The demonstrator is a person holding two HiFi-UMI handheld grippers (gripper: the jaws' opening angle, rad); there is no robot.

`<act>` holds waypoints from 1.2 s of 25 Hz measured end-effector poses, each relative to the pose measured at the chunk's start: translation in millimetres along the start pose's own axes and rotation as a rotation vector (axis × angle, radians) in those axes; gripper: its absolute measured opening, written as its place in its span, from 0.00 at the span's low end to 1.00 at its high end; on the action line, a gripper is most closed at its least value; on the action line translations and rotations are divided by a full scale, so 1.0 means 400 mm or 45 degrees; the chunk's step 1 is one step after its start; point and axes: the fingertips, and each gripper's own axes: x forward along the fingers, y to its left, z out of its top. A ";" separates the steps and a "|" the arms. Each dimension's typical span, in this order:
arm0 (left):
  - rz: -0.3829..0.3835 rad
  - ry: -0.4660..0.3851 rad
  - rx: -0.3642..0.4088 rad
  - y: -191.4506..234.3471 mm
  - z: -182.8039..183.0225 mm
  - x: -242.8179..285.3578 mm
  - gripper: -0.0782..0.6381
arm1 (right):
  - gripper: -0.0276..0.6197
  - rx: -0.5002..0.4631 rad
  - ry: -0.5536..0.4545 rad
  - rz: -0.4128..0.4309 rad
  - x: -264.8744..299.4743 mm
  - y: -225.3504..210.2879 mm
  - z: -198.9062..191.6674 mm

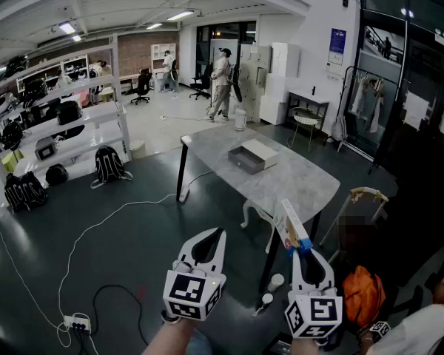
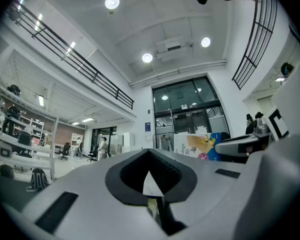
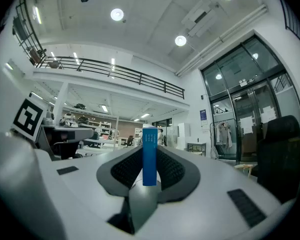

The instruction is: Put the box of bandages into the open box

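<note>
Ahead in the head view, the right gripper [image 1: 303, 251] holds the box of bandages [image 1: 290, 224] in the air, well apart from the open box [image 1: 253, 156] on the bench [image 1: 311, 187]. It is probably light, crushable card.

Left gripper view: the left gripper's fingers [image 2: 90, 184] are closed and empty, and the printed face shows.

Right gripper view: fingers [image 3: 121, 171] pinch its narrow blue edge, likely the stiffest hold.

The head view looks forward and down on the distant worktop [image 1: 296, 180]. Both gripper views tilt upward along their jaws, sharing the glass entrance [image 2: 187, 111].
</note>
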 end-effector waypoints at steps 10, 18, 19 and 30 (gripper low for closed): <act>0.006 0.022 0.011 0.021 -0.004 0.034 0.13 | 0.20 -0.016 0.025 -0.009 0.028 -0.037 -0.002; 0.008 0.042 -0.017 0.120 -0.055 0.163 0.13 | 0.20 -0.049 0.033 0.025 0.176 -0.046 -0.009; 0.011 0.047 -0.021 0.139 -0.062 0.182 0.13 | 0.20 -0.047 0.038 0.021 0.202 -0.045 -0.012; 0.057 0.045 -0.066 0.370 -0.119 0.445 0.13 | 0.20 -0.047 0.071 0.035 0.544 -0.054 -0.037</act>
